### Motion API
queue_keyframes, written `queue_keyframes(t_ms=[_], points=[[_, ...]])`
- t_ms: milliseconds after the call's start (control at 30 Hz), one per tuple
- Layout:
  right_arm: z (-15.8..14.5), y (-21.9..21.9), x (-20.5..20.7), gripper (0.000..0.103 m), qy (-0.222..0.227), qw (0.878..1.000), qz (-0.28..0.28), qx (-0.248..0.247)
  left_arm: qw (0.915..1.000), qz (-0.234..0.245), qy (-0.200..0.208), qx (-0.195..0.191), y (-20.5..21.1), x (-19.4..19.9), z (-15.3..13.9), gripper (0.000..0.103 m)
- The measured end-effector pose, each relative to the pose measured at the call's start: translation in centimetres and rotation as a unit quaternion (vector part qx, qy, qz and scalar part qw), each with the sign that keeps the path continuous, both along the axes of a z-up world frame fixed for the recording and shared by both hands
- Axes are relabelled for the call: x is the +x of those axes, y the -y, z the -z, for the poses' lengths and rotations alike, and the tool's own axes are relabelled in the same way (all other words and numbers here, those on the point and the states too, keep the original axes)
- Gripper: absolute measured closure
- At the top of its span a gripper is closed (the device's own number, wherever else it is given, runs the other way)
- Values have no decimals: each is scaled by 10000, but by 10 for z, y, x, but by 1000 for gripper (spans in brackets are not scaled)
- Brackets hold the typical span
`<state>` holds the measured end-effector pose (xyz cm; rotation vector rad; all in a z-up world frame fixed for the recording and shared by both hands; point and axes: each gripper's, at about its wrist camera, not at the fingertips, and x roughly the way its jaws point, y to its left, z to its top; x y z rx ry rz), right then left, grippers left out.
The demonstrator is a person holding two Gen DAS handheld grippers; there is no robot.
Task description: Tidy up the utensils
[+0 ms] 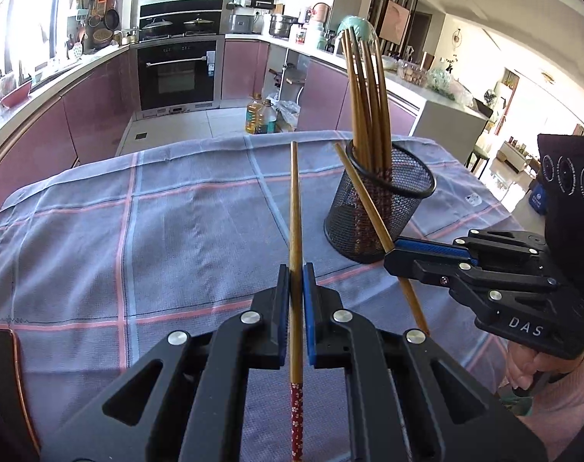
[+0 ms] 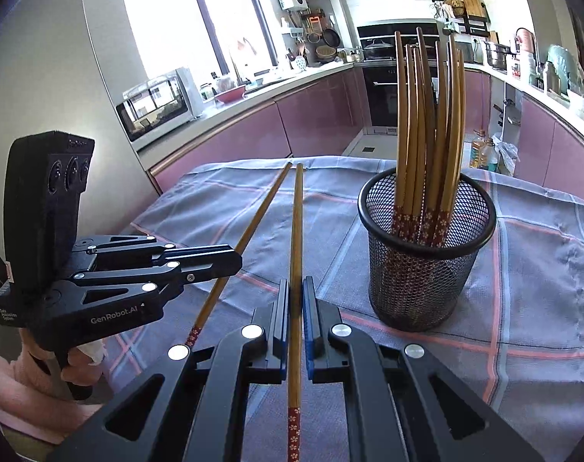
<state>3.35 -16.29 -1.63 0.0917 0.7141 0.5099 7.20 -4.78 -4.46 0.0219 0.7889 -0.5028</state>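
My left gripper (image 1: pixel 296 269) is shut on a brown chopstick (image 1: pixel 294 200) with a red flowered end, its thin tip pointing away over the table. My right gripper (image 2: pixel 296 285) is shut on a second chopstick (image 2: pixel 296 227) of the same kind. A black mesh cup (image 1: pixel 380 208) holds several more chopsticks standing upright, red ends down. In the left wrist view the right gripper (image 1: pixel 392 254) holds its chopstick (image 1: pixel 361 188) slanted just in front of the cup. In the right wrist view the left gripper (image 2: pixel 234 261) is at the left with its chopstick (image 2: pixel 261 208), and the mesh cup (image 2: pixel 426 254) stands to the right.
A grey-blue checked cloth (image 1: pixel 138 231) covers the table. Behind it are pink kitchen cabinets (image 1: pixel 99 107), a black oven (image 1: pixel 176 73) and oil bottles (image 1: pixel 259 115) on the floor. A hand in a pink sleeve (image 1: pixel 553 396) holds the right gripper's handle.
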Motion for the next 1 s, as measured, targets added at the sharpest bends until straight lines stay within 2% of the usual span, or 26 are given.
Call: queue_keyframes(t_ms=[433,1000], points=[[-22,19,-8,97,285,9990,112,328,9977,317,93,-595,-11,-13,-31,95],[-38,32,-8,97,549,9971,180,492,9954,414,297,-808,-9,-23,-52,95]])
